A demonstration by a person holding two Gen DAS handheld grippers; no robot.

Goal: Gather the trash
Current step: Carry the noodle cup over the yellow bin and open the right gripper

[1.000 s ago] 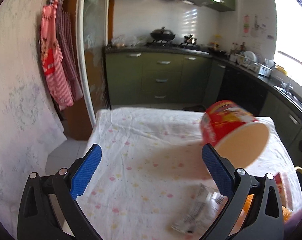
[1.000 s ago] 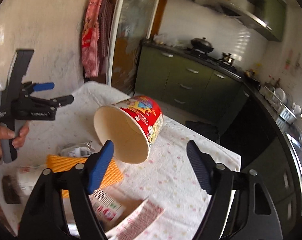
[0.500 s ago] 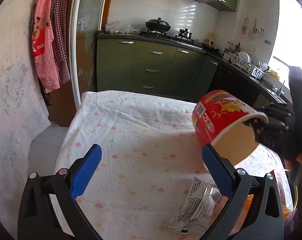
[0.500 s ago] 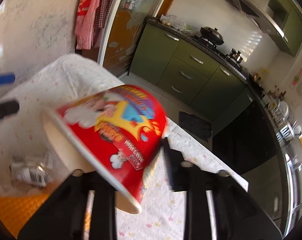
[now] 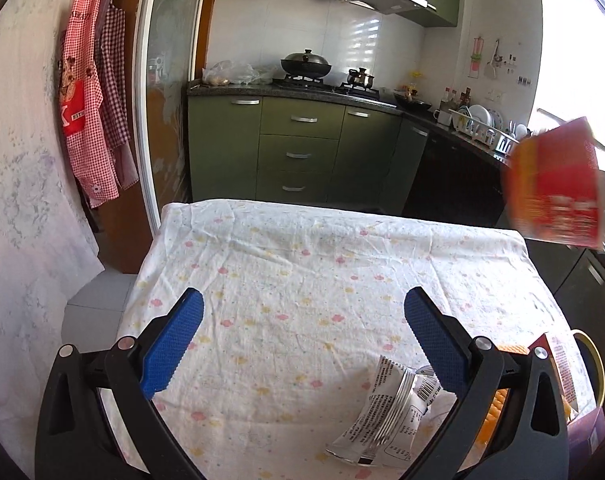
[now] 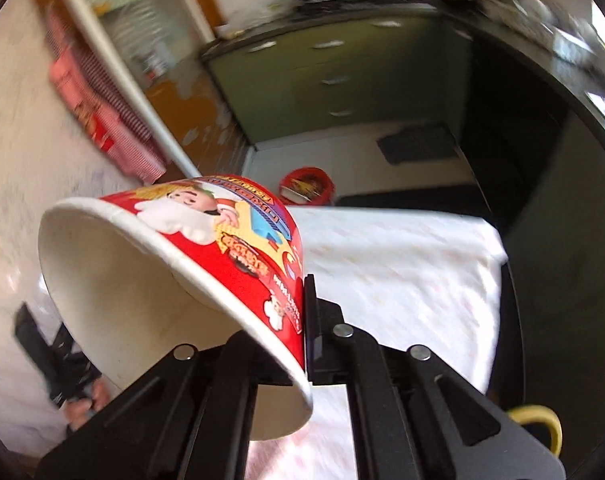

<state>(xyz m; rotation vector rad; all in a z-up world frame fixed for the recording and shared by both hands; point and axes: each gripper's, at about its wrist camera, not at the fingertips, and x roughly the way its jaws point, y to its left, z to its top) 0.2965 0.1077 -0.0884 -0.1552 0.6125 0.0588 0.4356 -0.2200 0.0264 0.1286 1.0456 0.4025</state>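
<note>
My right gripper (image 6: 290,320) is shut on the wall of a red paper noodle cup (image 6: 206,256), which is tilted with its white mouth toward the lower left. The cup is lifted off the table and shows blurred at the right edge of the left wrist view (image 5: 554,188). My left gripper (image 5: 298,340) is open and empty above the flowered tablecloth (image 5: 322,280). A crumpled silver wrapper (image 5: 386,412) lies on the cloth near its right finger. A red bin (image 6: 306,186) with trash in it stands on the floor beyond the table's far end.
An orange corrugated item (image 5: 494,412), a red carton (image 5: 558,368) and a yellow-rimmed object (image 5: 594,364) sit at the table's right corner. Green kitchen cabinets (image 5: 302,152) stand beyond the table. Aprons (image 5: 90,108) hang on the left wall. A dark mat (image 6: 418,144) lies on the floor.
My right gripper closed on the cup, lifted it and swung it to the right, away from the table's middle. My left gripper stayed open and pulled back a little.
</note>
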